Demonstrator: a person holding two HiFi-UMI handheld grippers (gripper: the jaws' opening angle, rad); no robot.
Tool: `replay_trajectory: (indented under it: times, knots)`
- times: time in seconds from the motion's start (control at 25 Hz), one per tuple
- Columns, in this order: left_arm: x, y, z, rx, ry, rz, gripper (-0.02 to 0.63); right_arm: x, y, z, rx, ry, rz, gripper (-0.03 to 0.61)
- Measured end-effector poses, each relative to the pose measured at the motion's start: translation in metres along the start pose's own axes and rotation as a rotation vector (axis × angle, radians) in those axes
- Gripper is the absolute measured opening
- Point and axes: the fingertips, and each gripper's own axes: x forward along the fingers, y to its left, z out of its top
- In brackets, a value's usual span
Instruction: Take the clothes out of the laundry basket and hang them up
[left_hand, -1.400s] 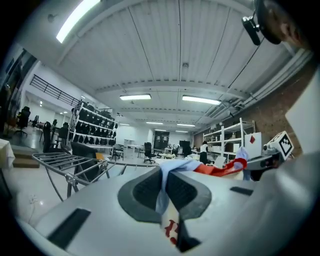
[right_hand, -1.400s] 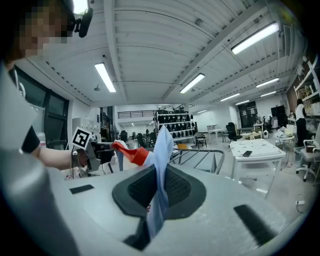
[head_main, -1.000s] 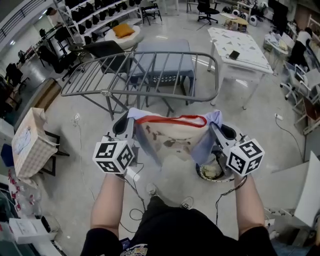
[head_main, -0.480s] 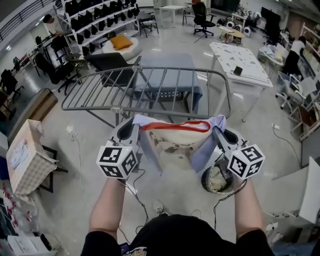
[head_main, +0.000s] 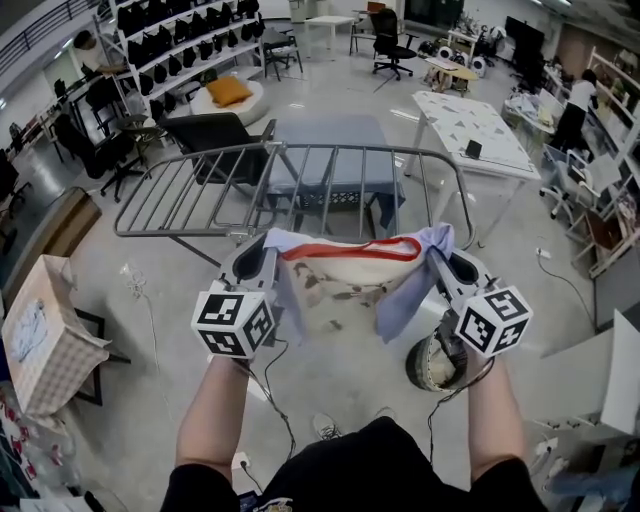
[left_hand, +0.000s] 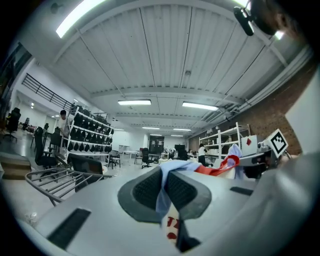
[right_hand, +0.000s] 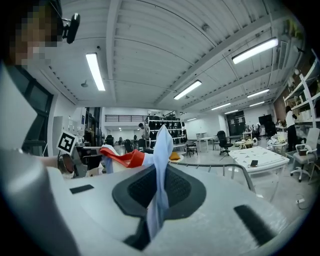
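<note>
Garment (head_main: 340, 285): taut btwn both tools, near drying rack (head_main: 300, 185).
L tool (head_main: 258, 262): your jaws clamp its L corner.
R tool (head_main: 447, 268): clamped on R corner.
Basket (head_main: 410, 362): on floor under R tool.

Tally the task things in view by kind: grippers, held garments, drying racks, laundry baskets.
Grippers: 2 (left gripper, right gripper)
Garment, pinched at both ends: 1
Drying rack: 1
Laundry basket: 1
Total: 5
</note>
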Motion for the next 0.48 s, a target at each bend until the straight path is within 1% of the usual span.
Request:
replay_trajectory:
  times: [0.24, 0.48]
  knots:
    - [0.018, 0.017, 0.003, -0.009, -0.002, 0.004, 0.018, 0.022, -0.007, 0.012, -0.016, -0.011, -0.003, 0.021]
    - [0.056, 0.030, 0.015, 0.012, 0.005, 0.016, 0.018, 0.055, -0.034, 0.030, -0.013, -0.031, 0.014, 0.021]
